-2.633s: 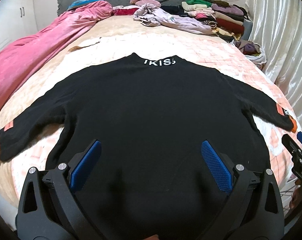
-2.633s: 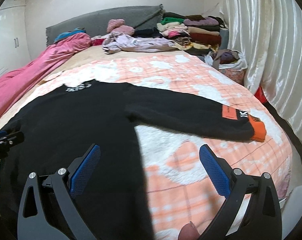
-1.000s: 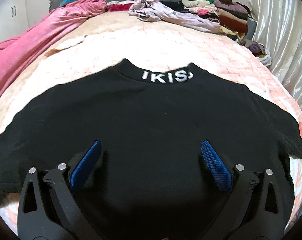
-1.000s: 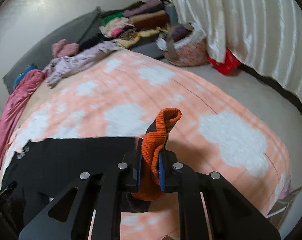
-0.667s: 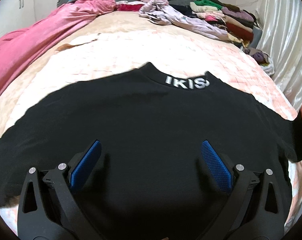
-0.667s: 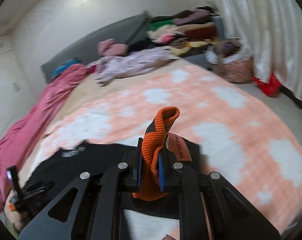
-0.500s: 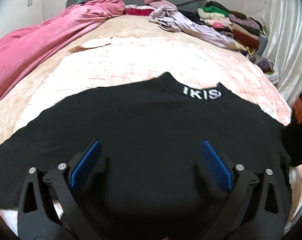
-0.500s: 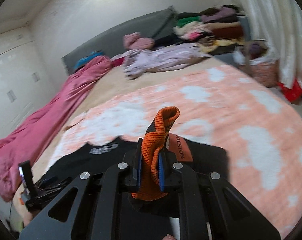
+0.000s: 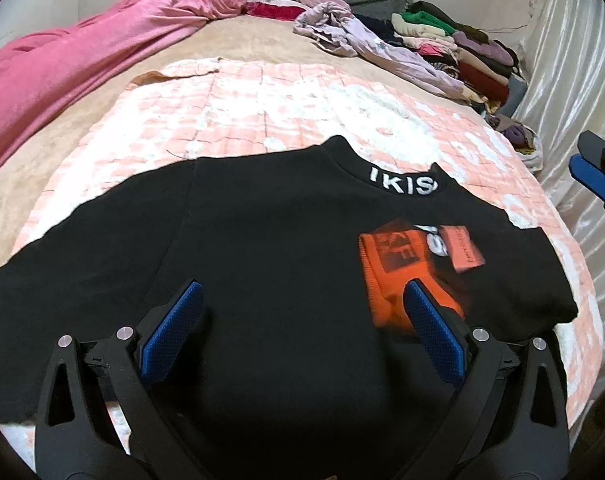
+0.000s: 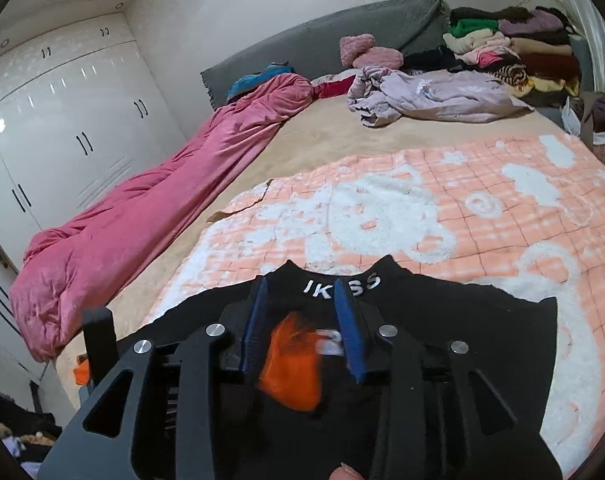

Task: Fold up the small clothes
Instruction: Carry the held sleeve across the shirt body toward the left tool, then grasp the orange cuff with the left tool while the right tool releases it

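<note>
On the black sweater (image 9: 270, 264), orange cuff (image 9: 398, 276) newly released.

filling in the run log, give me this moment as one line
step: right sleeve folded in | orange cuff lies on black sweater | right claw open above cuff | left claw open over hem

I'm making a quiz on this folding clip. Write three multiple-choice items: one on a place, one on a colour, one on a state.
1. Where does the orange cuff lie?
A. on the sweater's chest
B. on the pink quilt
C. on the floor

2. What colour is the lettering on the collar?
A. yellow
B. white
C. green

3. How is the right gripper?
A. shut on the collar
B. out of view
C. open

A: the cuff rests on the black sweater.
B: the letters show white.
C: its fingers stand apart, the cuff loose below.
</note>
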Tool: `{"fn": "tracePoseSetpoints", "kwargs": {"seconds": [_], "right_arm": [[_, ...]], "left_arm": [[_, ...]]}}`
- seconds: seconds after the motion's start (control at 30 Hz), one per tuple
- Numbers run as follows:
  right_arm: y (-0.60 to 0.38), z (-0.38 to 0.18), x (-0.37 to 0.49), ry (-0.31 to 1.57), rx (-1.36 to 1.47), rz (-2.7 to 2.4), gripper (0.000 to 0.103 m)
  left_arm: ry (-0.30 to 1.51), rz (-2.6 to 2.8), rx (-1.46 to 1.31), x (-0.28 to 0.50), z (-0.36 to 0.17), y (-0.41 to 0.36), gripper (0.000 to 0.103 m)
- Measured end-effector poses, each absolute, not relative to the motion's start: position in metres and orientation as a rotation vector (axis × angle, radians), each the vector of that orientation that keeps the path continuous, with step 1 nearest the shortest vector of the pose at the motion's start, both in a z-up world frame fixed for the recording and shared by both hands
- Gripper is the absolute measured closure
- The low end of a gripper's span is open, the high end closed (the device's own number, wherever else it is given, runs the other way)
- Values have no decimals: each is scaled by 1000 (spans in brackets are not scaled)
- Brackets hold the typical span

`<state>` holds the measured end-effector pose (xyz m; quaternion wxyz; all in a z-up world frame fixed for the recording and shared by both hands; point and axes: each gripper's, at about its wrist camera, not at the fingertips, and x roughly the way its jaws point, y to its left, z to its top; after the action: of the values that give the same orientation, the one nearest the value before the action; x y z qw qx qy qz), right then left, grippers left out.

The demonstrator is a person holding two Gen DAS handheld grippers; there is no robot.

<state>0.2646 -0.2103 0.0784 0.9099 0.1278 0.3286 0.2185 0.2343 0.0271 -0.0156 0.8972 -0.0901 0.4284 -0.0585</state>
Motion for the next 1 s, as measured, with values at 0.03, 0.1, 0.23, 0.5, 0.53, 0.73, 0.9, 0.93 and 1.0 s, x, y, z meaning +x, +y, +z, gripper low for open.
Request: {"fn": "tracePoseSetpoints", "kwargs": {"seconds": [0.03,0.1,0.23,0.5,0.53,0.73,0.9,0.93,1.0], "right_arm": [[-213,77,265,681,266,446,68],[-216,73,264,690,266,421,67],[-238,56,261,717,256,349,65],[-289,26,240,754,289,231,63],[-294,25,237,752,294,221,63],[-314,21,225,747,306,174,63],[-314,17,225,751,291,156,63],[-311,15,226,756,280,151,63],[-306,12,228,765,256,141,63]], "left_arm": [[890,-131,-193,235,-16,26,9],[893,-174,-224,235,-19,24,9],[897,-273,-297,237,-25,13,20],[923,-379,-368,246,-41,-20,81],[913,-387,-370,245,-42,-23,96],[816,-385,-367,235,-28,-16,98],[696,-271,-323,221,6,22,98],[695,-253,-319,221,7,28,98],[708,-211,-299,223,6,38,98]]}}
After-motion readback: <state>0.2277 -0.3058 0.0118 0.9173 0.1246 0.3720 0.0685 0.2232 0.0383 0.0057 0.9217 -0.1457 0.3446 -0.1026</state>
